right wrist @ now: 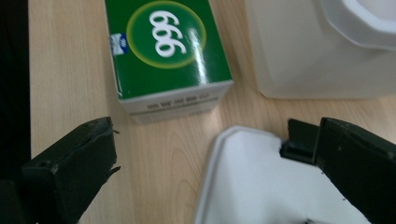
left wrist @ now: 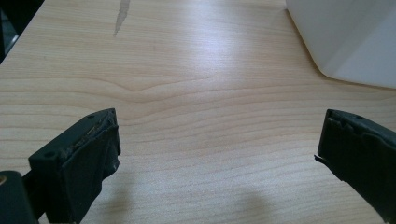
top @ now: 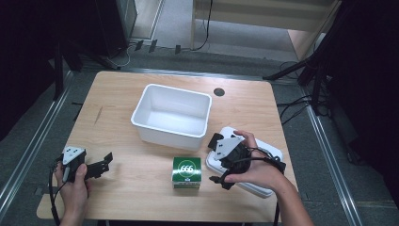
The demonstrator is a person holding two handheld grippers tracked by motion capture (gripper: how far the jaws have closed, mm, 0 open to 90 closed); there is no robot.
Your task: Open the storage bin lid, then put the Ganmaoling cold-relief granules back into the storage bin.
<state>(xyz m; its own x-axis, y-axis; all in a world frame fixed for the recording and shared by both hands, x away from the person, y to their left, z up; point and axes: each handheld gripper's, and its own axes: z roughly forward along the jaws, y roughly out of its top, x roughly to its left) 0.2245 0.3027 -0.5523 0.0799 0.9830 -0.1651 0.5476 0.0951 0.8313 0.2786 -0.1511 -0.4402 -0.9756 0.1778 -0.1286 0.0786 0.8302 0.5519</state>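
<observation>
A white plastic bin [top: 165,133] stands empty at the middle of the wooden table [top: 117,94]. Just in front of it lies a green box [top: 187,172] with a round yellow-ringed logo. To the box's right, a white lid [top: 270,151] lies flat under the person's right hand. My right gripper [top: 215,161] hovers over the lid's left edge, open, with nothing between its fingers. In the right gripper view the green box [right wrist: 163,46], the bin's wall [right wrist: 303,51] and the lid [right wrist: 261,182] lie beyond its open span [right wrist: 201,140]. My left gripper [top: 104,165] rests open near the front left.
In the left gripper view bare wood lies between the open left gripper [left wrist: 219,135] jaws, with the bin's corner [left wrist: 345,42] at the upper right. A round cable hole [top: 219,92] sits behind the bin. Dark stands and cables surround the table.
</observation>
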